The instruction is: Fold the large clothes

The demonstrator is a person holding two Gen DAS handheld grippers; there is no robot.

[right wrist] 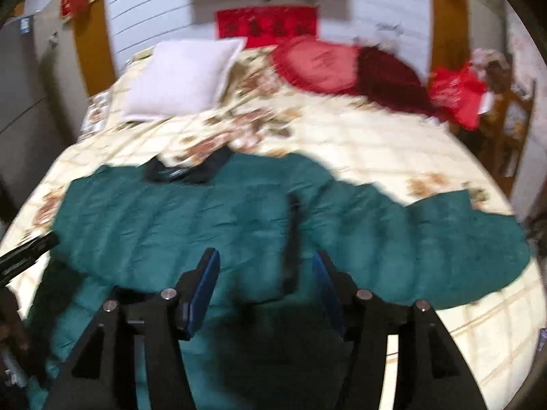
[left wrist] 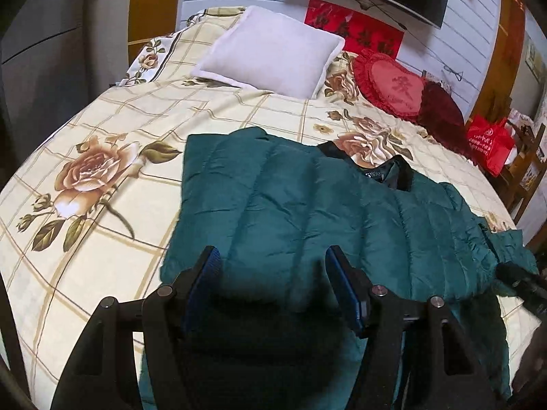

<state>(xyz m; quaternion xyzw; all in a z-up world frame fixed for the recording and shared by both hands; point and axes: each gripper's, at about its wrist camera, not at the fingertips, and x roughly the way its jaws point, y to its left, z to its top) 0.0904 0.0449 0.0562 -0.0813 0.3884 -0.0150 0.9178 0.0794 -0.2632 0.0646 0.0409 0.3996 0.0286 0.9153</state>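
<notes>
The green padded jacket (left wrist: 307,212) lies spread on the flowered bed (left wrist: 102,130), and both the left tool (left wrist: 273,273) and right tool (right wrist: 265,273) hang above it, spread and empty, so each should pinch only an outer edge before folding inward.

Quilted, faintly shiny teal jacket (left wrist: 307,212), matt floral cotton bedspread (left wrist: 102,130)

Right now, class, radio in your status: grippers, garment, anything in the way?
Left gripper open, right gripper open, both over the green jacket. Jacket spread on bed, unfolded. Pillows clear of it.
</notes>
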